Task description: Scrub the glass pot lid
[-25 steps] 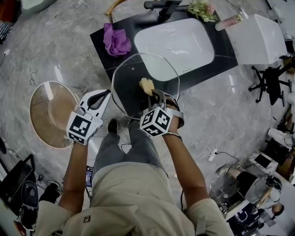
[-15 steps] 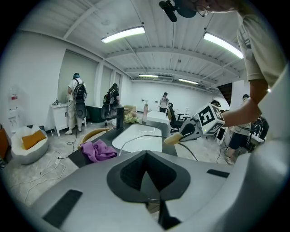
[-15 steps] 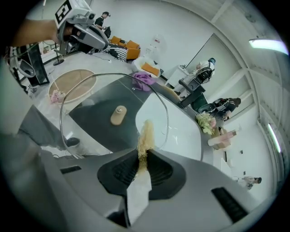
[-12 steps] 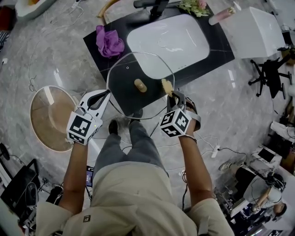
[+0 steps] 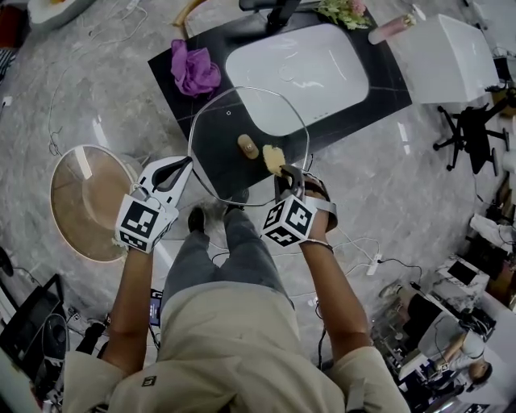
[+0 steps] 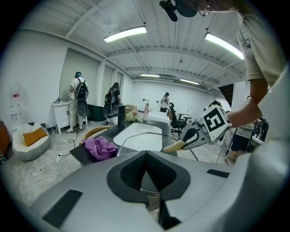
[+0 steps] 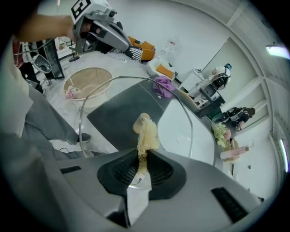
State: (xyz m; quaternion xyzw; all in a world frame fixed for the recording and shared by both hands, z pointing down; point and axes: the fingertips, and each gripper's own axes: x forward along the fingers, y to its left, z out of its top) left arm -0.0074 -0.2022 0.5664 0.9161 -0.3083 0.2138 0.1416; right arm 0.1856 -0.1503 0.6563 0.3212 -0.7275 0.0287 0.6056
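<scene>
The glass pot lid (image 5: 230,121) hangs in the air in front of the sink, its tan knob (image 5: 247,146) near the middle. My left gripper (image 5: 179,171) is shut on the lid's left rim; in the left gripper view the thin glass edge (image 6: 149,133) runs out from between the jaws (image 6: 146,181). My right gripper (image 5: 286,179) is shut on a yellowish sponge (image 5: 274,158), pressed on the lid just right of the knob. In the right gripper view the sponge (image 7: 146,136) rises from the jaws (image 7: 141,167) in front of the knob (image 7: 141,119), inside the lid's rim (image 7: 136,79).
Behind the lid a white sink (image 5: 298,77) sits in a black counter (image 5: 173,64) with a purple cloth (image 5: 193,68) and a faucet (image 5: 278,10). A round beige basin (image 5: 85,202) stands on the floor at left. A white cabinet (image 5: 447,52) and an office chair (image 5: 476,137) stand at right.
The right gripper swept the sponge from the lid's middle out to its right rim, then back toward the knob. The left gripper has held the lid almost still.
</scene>
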